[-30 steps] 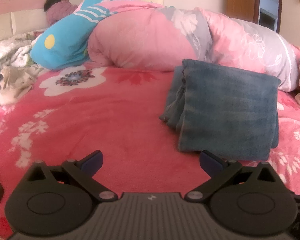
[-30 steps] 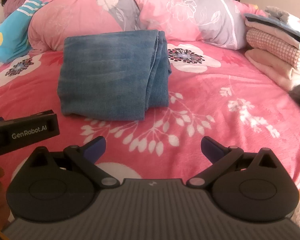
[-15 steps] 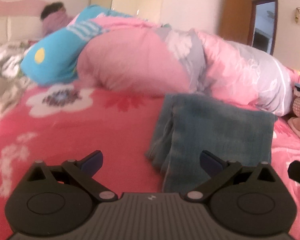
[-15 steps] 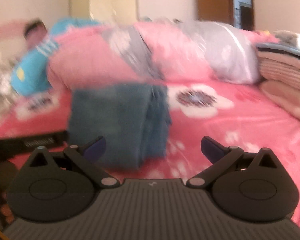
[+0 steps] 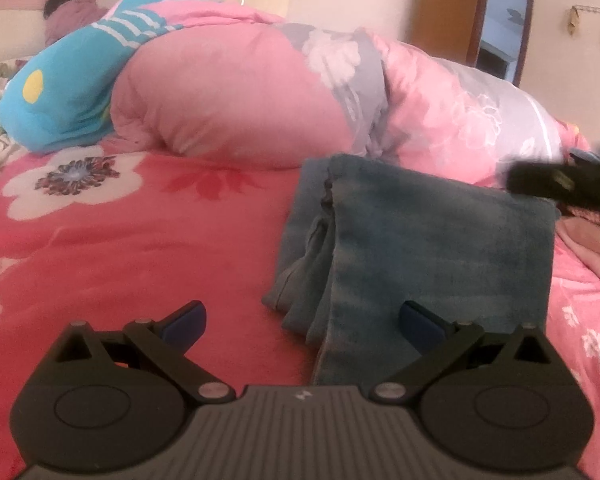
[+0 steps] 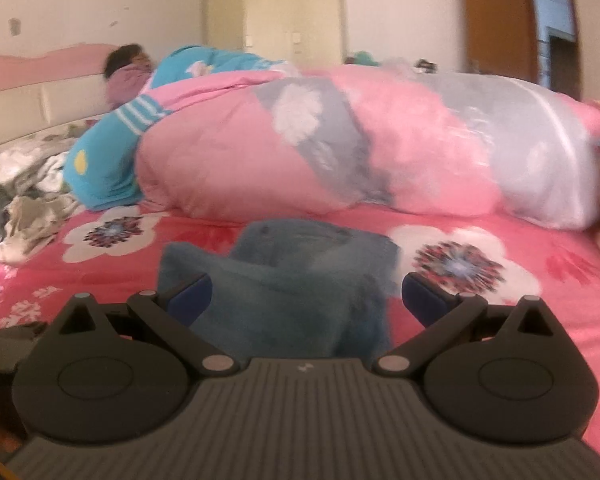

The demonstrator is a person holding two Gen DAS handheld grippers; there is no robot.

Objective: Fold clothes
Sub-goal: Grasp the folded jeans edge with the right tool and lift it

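While both tools are closing in on the folded garment:
Left gripper: jaws gaping wide, gripping nothing.
Right gripper: jaws spreading wide, empty.
Jeans: lying folded on the bed.
Next: seemingly needing a grip on both sides.

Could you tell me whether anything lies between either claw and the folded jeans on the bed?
Nothing visible does. The folded jeans lie on the red floral bedspread; the left claw is open at their near edge, and the right claw is open with denim between its fingers.
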